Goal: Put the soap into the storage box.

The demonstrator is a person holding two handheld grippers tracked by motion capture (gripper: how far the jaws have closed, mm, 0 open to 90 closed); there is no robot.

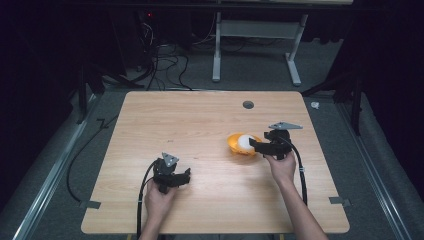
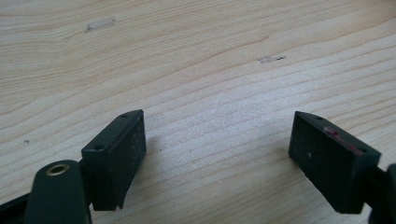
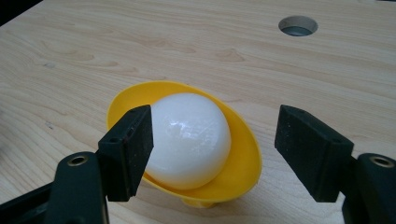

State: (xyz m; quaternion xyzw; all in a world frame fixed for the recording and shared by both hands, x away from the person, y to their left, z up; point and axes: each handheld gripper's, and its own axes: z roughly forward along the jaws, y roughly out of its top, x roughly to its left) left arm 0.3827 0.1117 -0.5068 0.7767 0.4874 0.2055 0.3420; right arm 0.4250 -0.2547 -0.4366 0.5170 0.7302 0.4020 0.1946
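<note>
A white egg (image 3: pixel 191 140) sits in a yellow egg cup (image 3: pixel 238 163) on the wooden table (image 1: pixel 210 120), over on the right side. The right gripper (image 3: pixel 215 149) is wide open around them, holding nothing. The left gripper (image 2: pixel 219 158) is wide open too, over bare wood, well apart from the cup.

Left black two-jaw tool (image 1: pixel 186 176): hand-held, jaws spread wide. Right black two-jaw tool (image 1: pixel 253 144): hand-held, forearm extended, jaws spread wide.
</note>
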